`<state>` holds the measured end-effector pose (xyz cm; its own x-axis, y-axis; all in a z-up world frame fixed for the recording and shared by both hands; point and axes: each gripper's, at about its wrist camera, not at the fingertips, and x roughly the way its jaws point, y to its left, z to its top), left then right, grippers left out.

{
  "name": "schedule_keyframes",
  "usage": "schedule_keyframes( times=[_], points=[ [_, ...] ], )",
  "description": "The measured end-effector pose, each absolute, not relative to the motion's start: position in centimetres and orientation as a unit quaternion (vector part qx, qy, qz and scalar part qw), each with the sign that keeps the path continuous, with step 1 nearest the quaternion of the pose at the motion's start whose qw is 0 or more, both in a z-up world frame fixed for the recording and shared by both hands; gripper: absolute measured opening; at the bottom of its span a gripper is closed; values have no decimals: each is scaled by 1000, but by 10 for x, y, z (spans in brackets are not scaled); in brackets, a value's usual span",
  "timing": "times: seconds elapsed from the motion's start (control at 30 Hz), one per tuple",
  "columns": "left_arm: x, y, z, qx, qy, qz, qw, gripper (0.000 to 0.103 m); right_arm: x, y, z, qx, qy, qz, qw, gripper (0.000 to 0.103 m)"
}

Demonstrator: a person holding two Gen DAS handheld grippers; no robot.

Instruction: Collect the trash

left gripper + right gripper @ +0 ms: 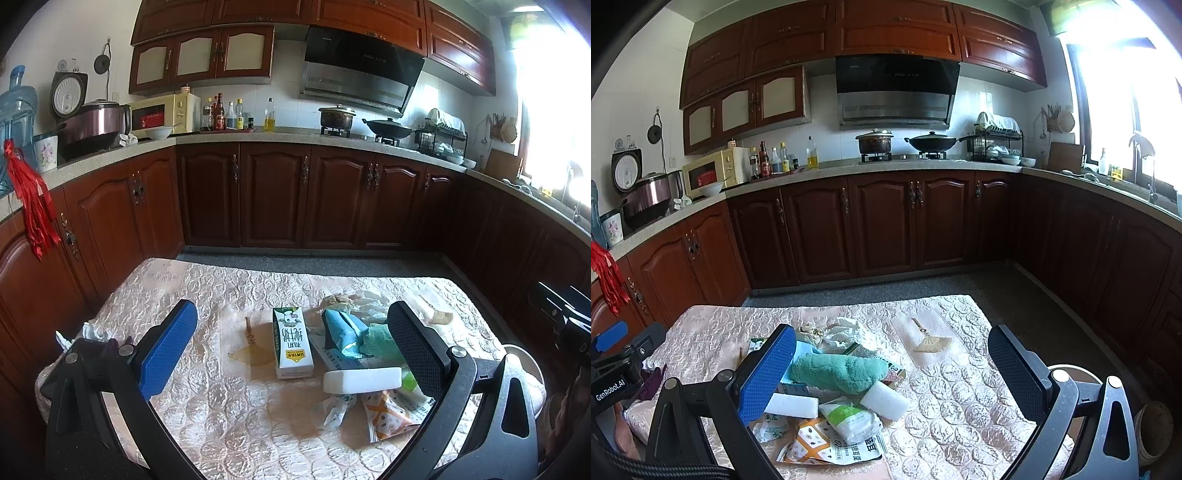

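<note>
Dark wooden kitchen cabinets [273, 195] are seen behind a bench [229, 413] covered with a pale quilted cloth, on which the trash is heaped. Both pairs of tongs are held above the near edge of the bench with their fingers spread wide and nothing between them: the left tongs [291, 347] frame the pile in the left wrist view, and the right tongs [892, 373] hang over its right part in the right wrist view. A green fuzzy cloth [838, 371] is draped on top of the pile. A milk carton [292, 343] is laid flat on the left side of the heap, beside a blue packet [341, 332]. Two white foam blocks [884, 400] are lodged among printed wrappers [827, 448] at the near side. A small fan-shaped trinket [929, 341] is set apart to the right.
</note>
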<state>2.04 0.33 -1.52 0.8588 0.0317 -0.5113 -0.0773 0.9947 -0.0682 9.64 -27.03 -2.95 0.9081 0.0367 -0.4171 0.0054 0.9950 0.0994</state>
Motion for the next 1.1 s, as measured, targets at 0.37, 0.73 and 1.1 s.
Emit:
schedule_keyframes(
  times=[0.37,0.73,1.1],
  points=[
    [22,5,-22,-48,264,30,963,102,98,-272,-35,41,228,2,973,103],
    [25,9,-32,-39,274,31,960,102,101,-275,-39,39,241,-1,970,103],
    [43,4,-94,-4,388,-37,921,102,122,-292,-90,47,324,28,944,102]
  ],
)
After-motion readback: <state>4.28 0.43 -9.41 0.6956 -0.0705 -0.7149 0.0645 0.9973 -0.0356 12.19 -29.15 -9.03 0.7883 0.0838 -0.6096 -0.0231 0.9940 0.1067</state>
